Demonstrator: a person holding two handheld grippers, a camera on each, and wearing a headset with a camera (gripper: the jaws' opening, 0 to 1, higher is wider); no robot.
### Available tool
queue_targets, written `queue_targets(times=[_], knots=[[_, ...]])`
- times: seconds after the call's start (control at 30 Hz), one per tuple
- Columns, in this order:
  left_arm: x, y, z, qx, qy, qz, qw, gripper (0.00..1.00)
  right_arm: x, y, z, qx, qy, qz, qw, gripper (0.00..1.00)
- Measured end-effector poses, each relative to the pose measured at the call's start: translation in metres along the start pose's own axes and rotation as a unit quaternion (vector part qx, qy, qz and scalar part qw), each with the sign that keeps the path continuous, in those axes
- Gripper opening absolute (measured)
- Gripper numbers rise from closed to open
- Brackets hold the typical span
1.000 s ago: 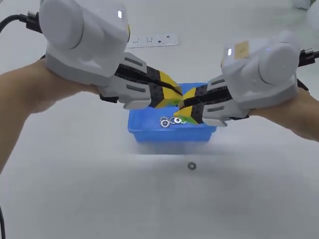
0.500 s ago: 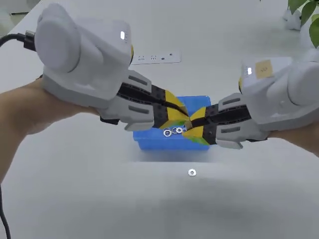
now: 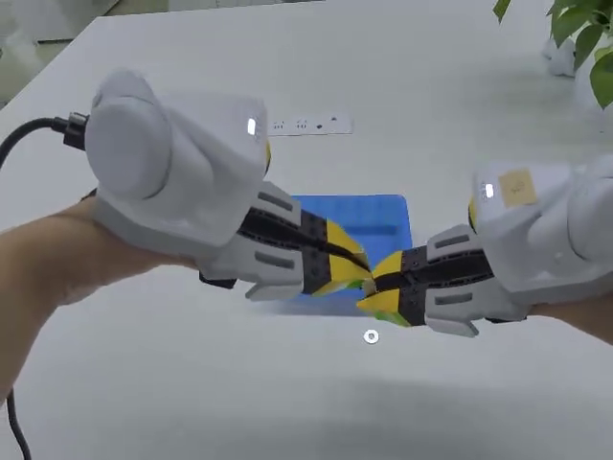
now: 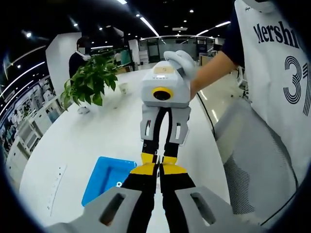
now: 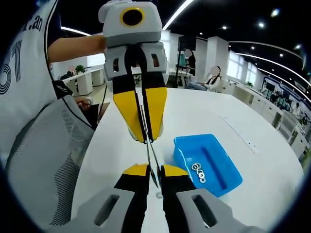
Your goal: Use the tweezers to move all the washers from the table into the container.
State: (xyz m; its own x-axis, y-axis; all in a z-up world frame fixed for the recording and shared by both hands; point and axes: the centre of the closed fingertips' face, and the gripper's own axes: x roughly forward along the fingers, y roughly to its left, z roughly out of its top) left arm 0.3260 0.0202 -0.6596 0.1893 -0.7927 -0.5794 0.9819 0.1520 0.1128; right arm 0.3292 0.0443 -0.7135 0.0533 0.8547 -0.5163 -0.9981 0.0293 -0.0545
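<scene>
Over a workbench, the left gripper (image 3: 357, 272) and right gripper (image 3: 379, 288) meet at the near side of the blue container (image 3: 378, 216). Both are narrowed onto the slim metal tweezers (image 5: 151, 165) running between them. One washer (image 3: 371, 335) lies on the table (image 3: 192, 383) just in front of the container, and several more washers (image 5: 198, 172) rest inside it. Tiny, flat, light and probably slick, the washer looks best pinched gently across its ring, from hole to outer edge.
</scene>
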Motion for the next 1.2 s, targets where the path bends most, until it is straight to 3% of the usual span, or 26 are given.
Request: queue_targets(times=[0.47, 0.77, 1.2], knots=[[0.013, -0.015, -0.017, -0.018, 0.002, -0.005, 0.9998, 0.06, 0.008, 0.015, -0.020, 0.015, 0.013, 0.015, 0.9997, 0.10], [0.020, -0.008, -0.031, -0.023, 0.015, -0.001, 0.9996, 0.06, 0.020, 0.004, -0.032, 0.000, 0.025, -0.002, 0.9997, 0.11], [0.034, 0.000, -0.041, -0.028, 0.025, -0.010, 0.9992, 0.06, 0.028, -0.005, -0.047, 0.018, 0.027, -0.006, 0.9994, 0.11]])
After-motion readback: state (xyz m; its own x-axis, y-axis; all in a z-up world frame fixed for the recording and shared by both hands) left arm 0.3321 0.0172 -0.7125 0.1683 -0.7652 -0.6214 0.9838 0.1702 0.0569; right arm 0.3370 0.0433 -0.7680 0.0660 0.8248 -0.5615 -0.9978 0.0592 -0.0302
